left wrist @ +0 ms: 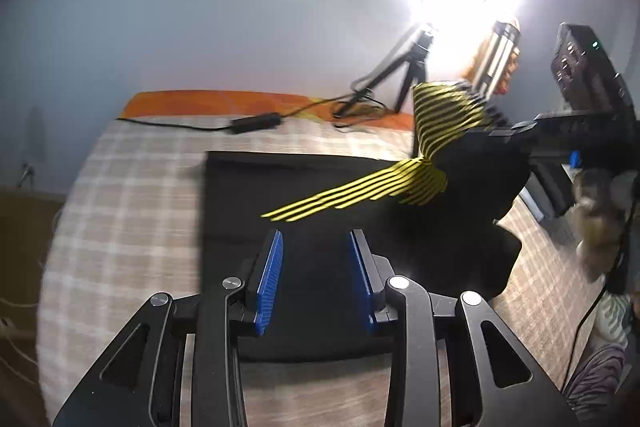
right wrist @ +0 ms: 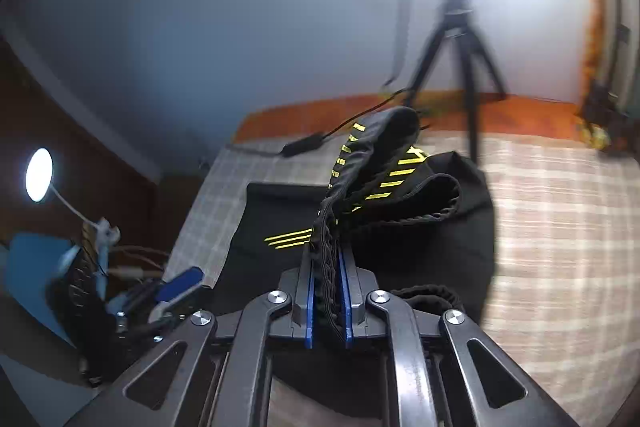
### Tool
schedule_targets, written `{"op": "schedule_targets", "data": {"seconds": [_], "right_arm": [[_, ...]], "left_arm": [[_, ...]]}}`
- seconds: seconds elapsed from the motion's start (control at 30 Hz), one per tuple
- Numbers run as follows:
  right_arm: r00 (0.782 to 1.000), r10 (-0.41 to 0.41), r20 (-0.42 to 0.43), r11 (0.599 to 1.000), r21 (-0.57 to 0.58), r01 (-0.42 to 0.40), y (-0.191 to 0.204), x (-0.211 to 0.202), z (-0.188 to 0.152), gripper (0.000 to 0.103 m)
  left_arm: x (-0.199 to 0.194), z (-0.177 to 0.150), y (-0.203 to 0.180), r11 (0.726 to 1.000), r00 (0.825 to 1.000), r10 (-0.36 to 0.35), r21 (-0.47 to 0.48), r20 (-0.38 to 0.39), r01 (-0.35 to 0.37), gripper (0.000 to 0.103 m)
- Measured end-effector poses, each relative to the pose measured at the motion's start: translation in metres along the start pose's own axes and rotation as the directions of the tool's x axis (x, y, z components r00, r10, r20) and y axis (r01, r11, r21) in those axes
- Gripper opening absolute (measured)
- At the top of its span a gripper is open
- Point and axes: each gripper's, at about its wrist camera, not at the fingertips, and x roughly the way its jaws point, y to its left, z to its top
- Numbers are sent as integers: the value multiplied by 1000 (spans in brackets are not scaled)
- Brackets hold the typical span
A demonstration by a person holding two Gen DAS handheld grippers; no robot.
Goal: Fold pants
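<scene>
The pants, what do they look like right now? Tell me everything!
The pants are black soft cloth with yellow stripes. Most of them lie spread on the checked bedcover. The stretchy waistband end is lifted and bunched, pinched in the right claw. The left claw hovers open above the flat part.

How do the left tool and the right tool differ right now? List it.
1. The left tool is open, its blue pads apart; the right tool is shut on the pants.
2. The left tool is empty, over the flat black fabric; the right tool grips the elastic waistband.
3. The right tool holds its end raised off the checked bedcover; the left tool lifts nothing.
Both have black frames and blue pads.
</scene>
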Motion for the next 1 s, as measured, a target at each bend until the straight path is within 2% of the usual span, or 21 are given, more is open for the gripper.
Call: {"op": "schedule_targets", "data": {"seconds": [0.23, 0.53, 0.6, 0.63, 0.67, 0.7, 0.83, 0.93, 1.0], "right_arm": [[997, -28, -69, 999, -42, 25, 46, 64, 5, 8], [990, -32, -140, 991, -133, 13, 92, 119, -1, 9], [986, 18, -167, 991, -129, -40, 96, 126, -3, 23], [983, 59, -171, 990, -113, -79, 96, 126, -3, 29], [980, 115, -161, 987, -90, -130, 95, 122, -3, 42], [977, 152, -148, 983, -79, -165, 94, 117, -2, 46], [974, 209, -84, 973, -84, -215, 85, 89, -1, 46], [986, 162, -40, 982, -90, -165, 64, 66, -9, 46], [986, 162, -26, 983, -84, -164, 47, 52, -21, 46]], "left_arm": [[-15, -7, 37, 998, 999, 33, -58, 10, -33, 32], [-27, -14, 68, 994, 998, 54, -96, 19, -52, 32], [-28, -15, 73, 993, 998, 61, -102, 17, -59, 32], [-28, -16, 75, 992, 998, 63, -107, 16, -61, 32], [-28, -16, 76, 992, 998, 64, -110, 16, -62, 32], [-28, -16, 76, 992, 998, 64, -112, 17, -62, 32], [-28, -15, 74, 993, 998, 57, -109, 21, -54, 32], [-27, -14, 67, 995, 999, 39, -91, 23, -37, 32], [-25, -14, 62, 996, 999, 40, -78, 21, -38, 38]]}}
